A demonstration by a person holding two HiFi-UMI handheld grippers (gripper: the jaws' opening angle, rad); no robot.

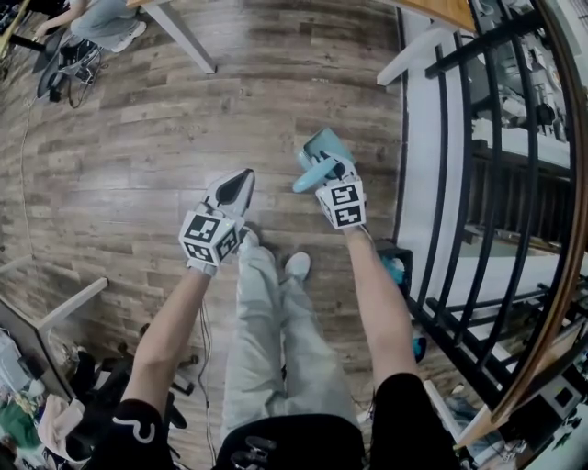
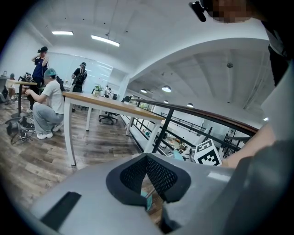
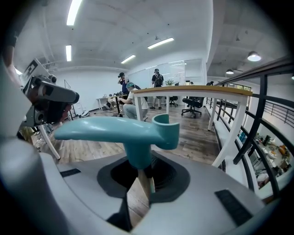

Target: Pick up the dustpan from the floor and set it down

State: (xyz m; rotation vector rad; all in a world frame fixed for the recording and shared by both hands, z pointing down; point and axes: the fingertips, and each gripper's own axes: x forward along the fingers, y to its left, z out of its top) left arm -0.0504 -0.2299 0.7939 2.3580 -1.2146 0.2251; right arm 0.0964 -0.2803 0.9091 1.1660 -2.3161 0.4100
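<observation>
Holding dustpan (image 1: 322, 149) by its teal handle: right claw (image 1: 334, 173) clenched on it, over floor (image 1: 138, 138), just beside railing (image 1: 432, 184). Left claw (image 1: 235, 189) clenched, empty. Risk: narrow one-point grip, so pan may pivot/slip or clip railing.

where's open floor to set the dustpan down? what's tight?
Open: the wood floor ahead and left of the dustpan, between the white table leg and the feet. Tight: right side along the black railing; lower left by the cables and clutter; far left near the seated person.
</observation>
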